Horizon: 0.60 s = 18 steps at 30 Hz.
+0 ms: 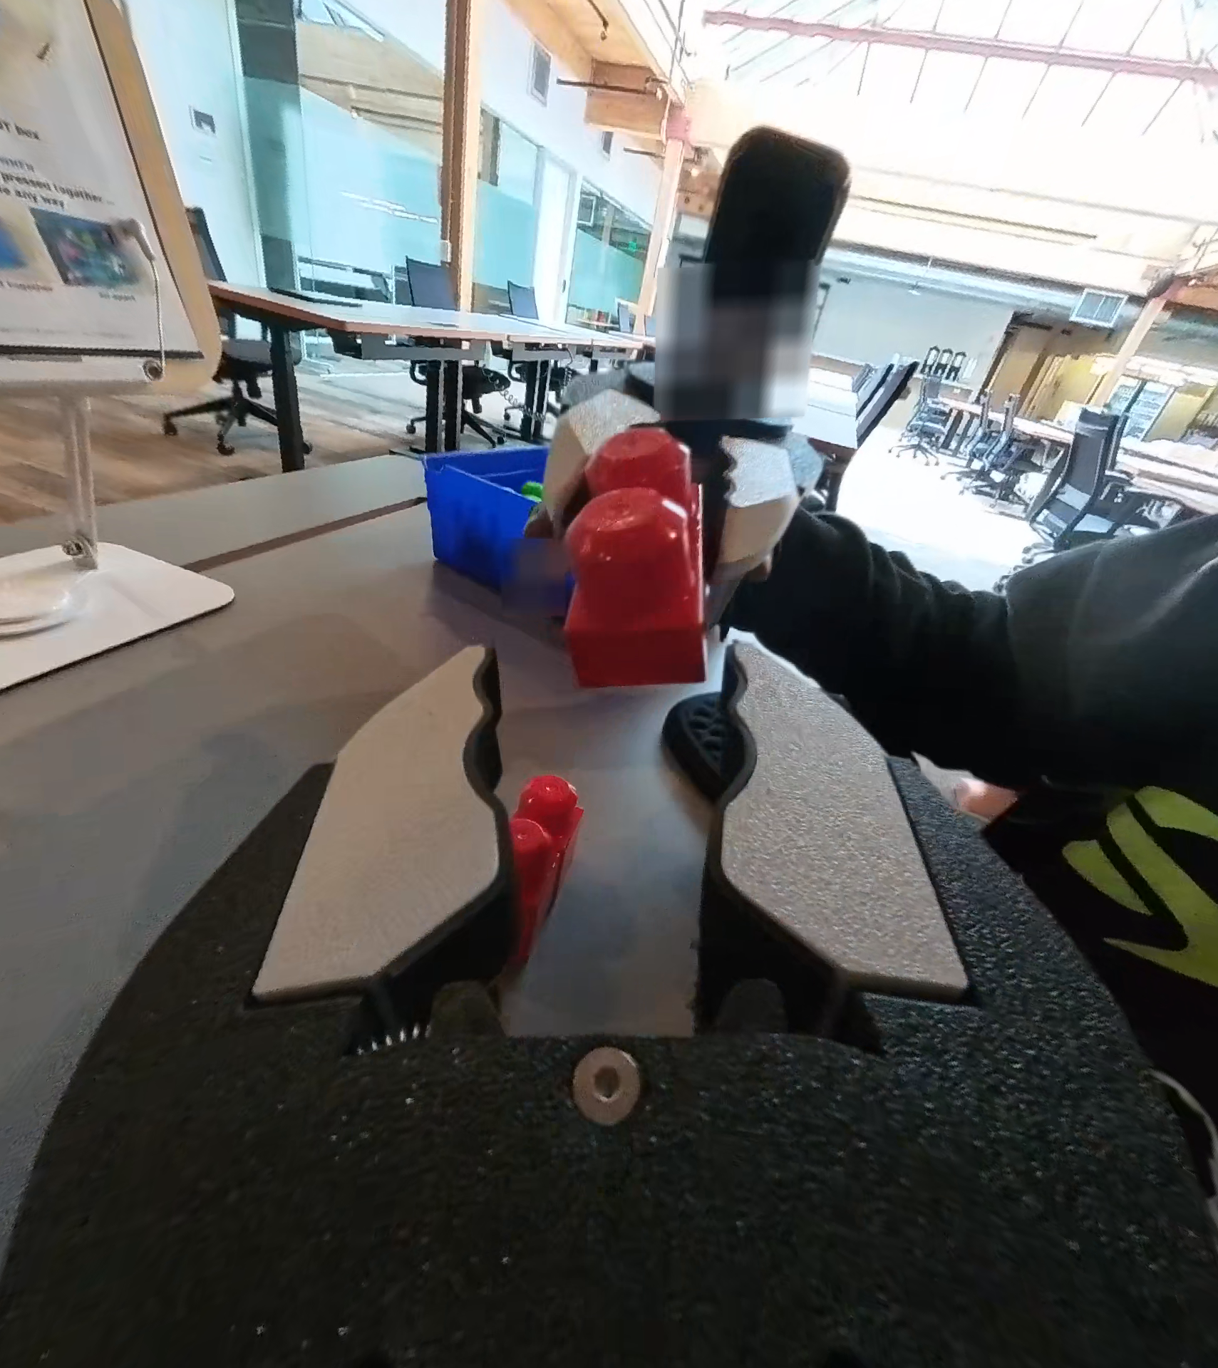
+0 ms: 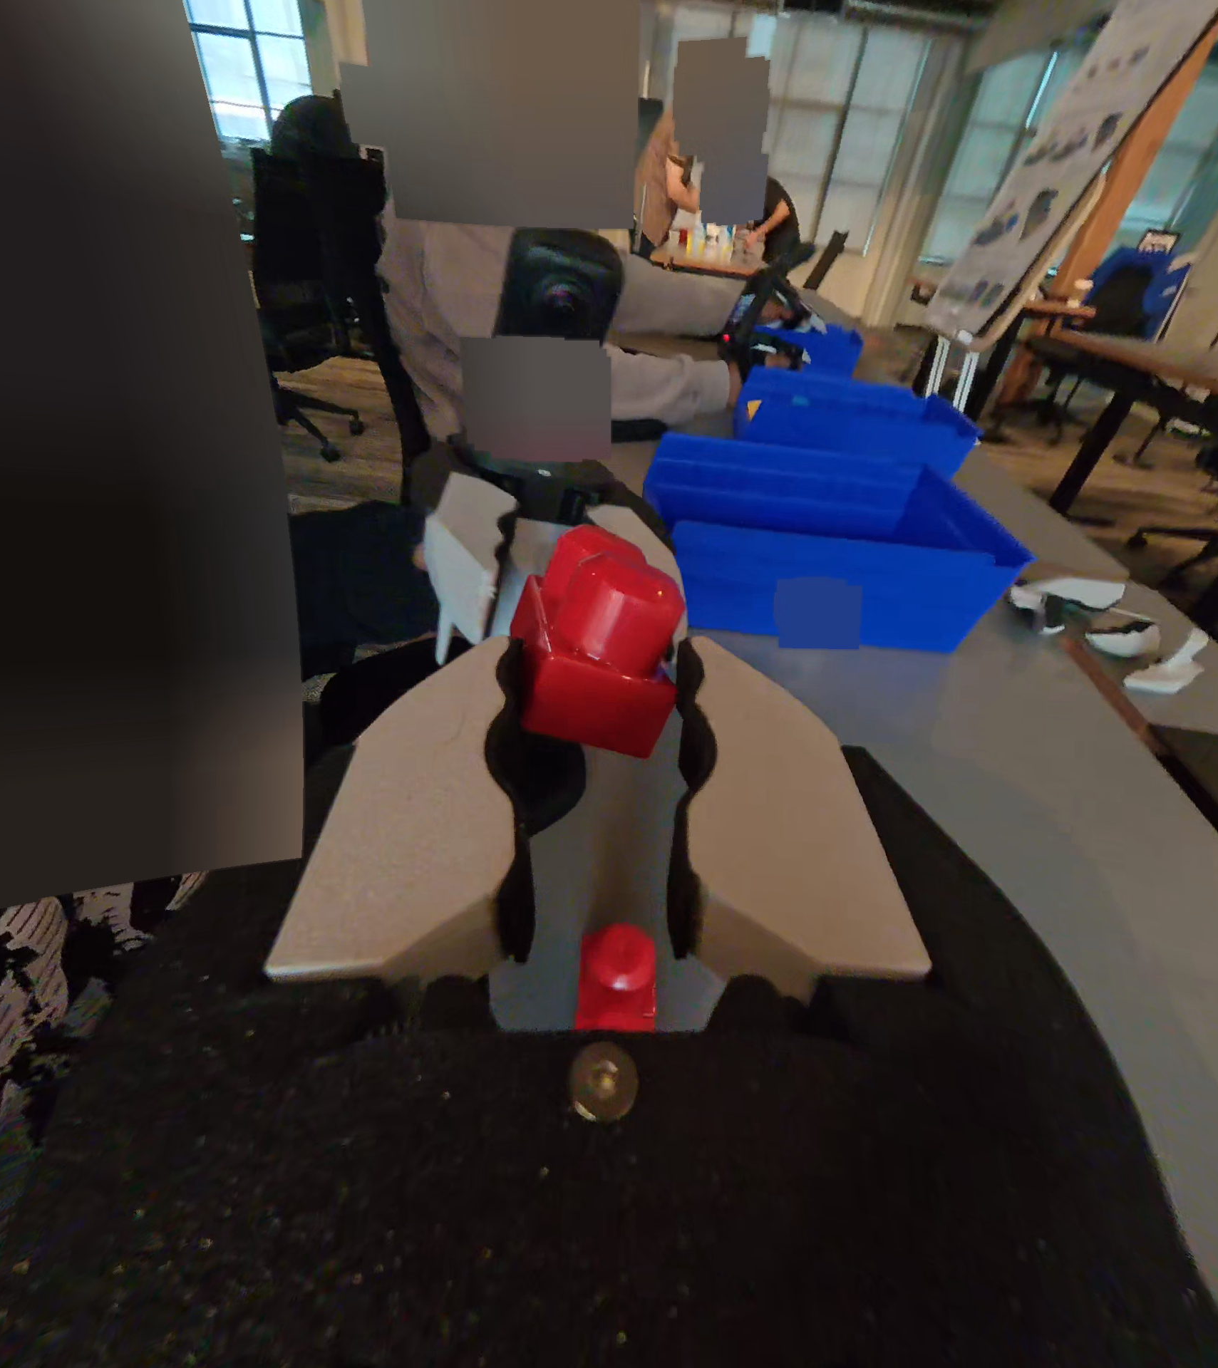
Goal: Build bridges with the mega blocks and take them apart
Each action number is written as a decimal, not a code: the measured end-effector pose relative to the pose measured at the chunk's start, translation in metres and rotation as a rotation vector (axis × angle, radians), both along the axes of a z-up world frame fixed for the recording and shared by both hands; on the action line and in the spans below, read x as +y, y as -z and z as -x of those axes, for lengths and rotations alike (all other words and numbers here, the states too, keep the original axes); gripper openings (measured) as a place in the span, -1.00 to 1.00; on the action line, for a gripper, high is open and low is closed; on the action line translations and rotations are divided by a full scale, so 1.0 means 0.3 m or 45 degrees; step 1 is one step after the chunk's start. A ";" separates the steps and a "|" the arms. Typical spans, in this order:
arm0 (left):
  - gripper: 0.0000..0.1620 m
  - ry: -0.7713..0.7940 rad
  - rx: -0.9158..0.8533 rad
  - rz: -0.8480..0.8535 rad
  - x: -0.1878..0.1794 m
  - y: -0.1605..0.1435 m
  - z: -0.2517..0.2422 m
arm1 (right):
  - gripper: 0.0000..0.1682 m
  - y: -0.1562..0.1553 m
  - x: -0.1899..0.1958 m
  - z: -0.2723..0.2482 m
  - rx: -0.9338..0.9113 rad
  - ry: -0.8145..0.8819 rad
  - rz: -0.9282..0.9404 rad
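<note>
Block: red two-stud mega block [image 2: 602,651], hard, light, glossy; best pinched on flat sides.
Right tool [image 2: 594,696]: clamped on it, above worktop [image 2: 998,740].
Left tool [image 1: 609,666]: wide, empty, facing it.
Spare: second red block [image 1: 543,851] below.

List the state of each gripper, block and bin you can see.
Left gripper: open, empty.
Right gripper: shut on the raised red plastic two-stud block, clear of the table.
Second red plastic block: lying loose on the grey table.
Blue plastic bin: upright, open-topped.
</note>
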<state>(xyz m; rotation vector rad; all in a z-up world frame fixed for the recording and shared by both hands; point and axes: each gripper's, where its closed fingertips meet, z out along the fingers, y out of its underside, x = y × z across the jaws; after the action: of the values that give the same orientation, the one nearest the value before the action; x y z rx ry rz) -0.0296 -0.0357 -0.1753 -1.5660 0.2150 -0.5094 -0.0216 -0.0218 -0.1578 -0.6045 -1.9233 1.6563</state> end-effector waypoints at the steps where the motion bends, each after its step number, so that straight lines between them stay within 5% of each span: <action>1: -0.32 0.008 0.010 0.007 0.003 0.010 -0.005 | -0.53 0.001 -0.007 -0.003 0.012 -0.014 -0.005; 5: -0.54 0.042 0.061 -0.020 -0.002 0.020 -0.030 | -0.53 0.020 -0.018 -0.002 0.015 -0.028 -0.041; 11: -0.56 0.019 0.275 0.005 -0.010 0.068 -0.037 | -0.56 0.103 -0.014 -0.018 -0.152 -0.067 -0.220; 18: -0.56 0.059 0.425 0.103 0.006 0.169 -0.067 | -0.34 0.208 0.003 -0.046 -0.480 -0.107 -0.758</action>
<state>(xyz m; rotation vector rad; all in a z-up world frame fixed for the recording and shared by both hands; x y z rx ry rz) -0.0095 -0.0338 -0.2261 -1.7234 0.4910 -0.2922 -0.0079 -0.0210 -0.2201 -0.6209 -2.5869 0.9640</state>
